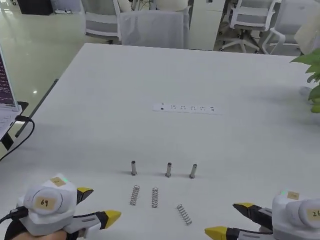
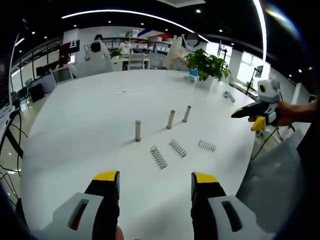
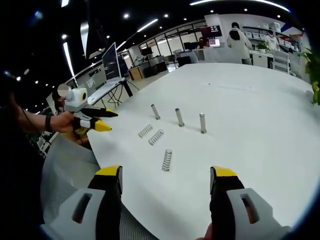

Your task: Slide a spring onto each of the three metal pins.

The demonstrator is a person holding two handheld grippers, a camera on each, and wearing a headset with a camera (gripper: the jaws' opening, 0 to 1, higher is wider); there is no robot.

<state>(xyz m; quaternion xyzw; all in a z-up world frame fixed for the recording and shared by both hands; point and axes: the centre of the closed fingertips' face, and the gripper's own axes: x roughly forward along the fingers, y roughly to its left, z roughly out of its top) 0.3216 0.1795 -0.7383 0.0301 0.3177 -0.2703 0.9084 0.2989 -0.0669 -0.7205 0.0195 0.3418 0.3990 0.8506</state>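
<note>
Left gripper: the left gripper (image 1: 99, 203) hovers over the near edge of the table (image 1: 150, 75), toward its left end. Its jaws stand wide apart, holding and touching nothing.
Right gripper: the right gripper (image 1: 229, 218) hovers over the same near edge, toward the right. It is just as wide open and empty.
Why so held: both point inward at the work from either side, probably ready to reach for a first spring.
Springs: the left spring (image 1: 134, 195) and the middle spring (image 1: 155, 197) lie flat between the grippers, close together and pointing away from the near edge. The right spring (image 1: 184, 214) lies askew, nearer that edge.
Pins: the left pin (image 1: 133, 168), the middle pin (image 1: 168, 169) and the right pin (image 1: 193, 171) stand in a row just beyond the springs. All are bare.
Why so placed: the pins stand upright with their tops free, so a spring can go on from above. Each spring lies loose before a pin, a short carry away.
Progress: no spring is on a pin yet.
Farther out: a power strip (image 1: 187, 108) lies mid-table, and a laptop (image 1: 5, 90) sits at the left edge.
</note>
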